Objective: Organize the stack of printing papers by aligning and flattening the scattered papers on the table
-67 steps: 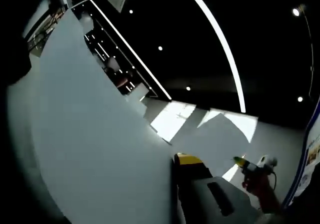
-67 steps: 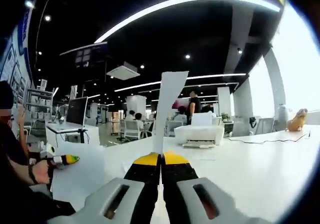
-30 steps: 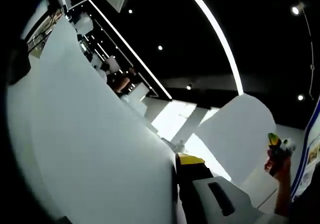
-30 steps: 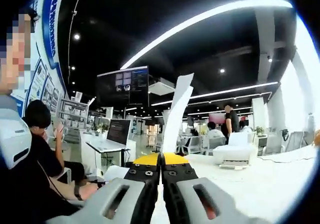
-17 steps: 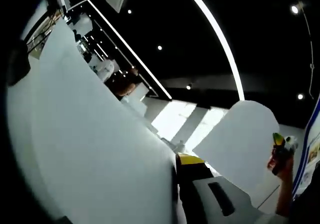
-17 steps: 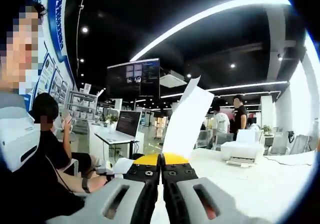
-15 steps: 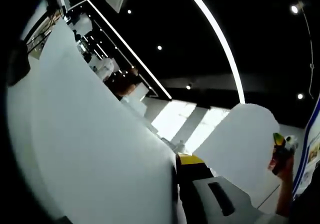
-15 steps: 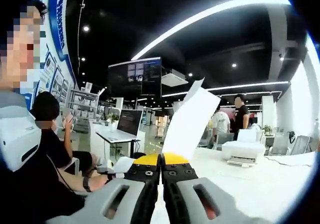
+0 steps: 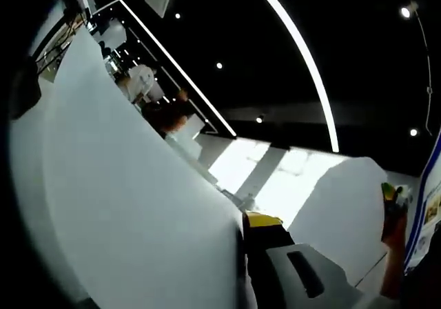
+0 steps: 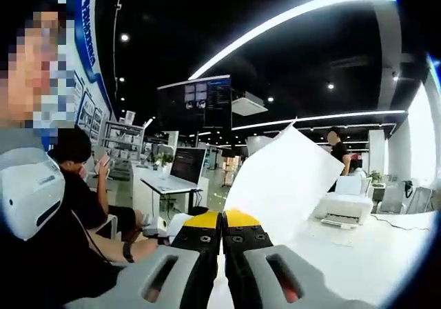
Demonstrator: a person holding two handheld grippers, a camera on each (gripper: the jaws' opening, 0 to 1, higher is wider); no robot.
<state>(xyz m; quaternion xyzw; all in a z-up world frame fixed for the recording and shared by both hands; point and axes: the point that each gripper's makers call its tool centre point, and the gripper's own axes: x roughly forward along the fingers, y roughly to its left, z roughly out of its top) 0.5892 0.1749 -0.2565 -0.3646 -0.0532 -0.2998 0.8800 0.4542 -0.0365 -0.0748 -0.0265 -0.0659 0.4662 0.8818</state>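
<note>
A big white paper sheet [image 9: 138,205] stands up across the left half of the left gripper view. My left gripper [image 9: 242,221] is shut on its lower edge; the sheet hides one jaw, and the other jaw's yellow tip shows beside it. At the far right of that view the right gripper [image 9: 394,193] holds a second white sheet [image 9: 341,212] in the air. In the right gripper view my right gripper [image 10: 222,218] is shut on that sheet [image 10: 286,181], which rises up and to the right, broad side showing.
A white table [image 10: 358,257] lies below, with a white printer [image 10: 346,205] at its far right. A seated person [image 10: 83,192] and a desk with a monitor [image 10: 185,165] are at the left. Another person stands behind the printer.
The right gripper's sheet has turned from edge-on to broad face. In the left gripper view it and the right gripper have drifted right and lower. The left sheet has stayed put.
</note>
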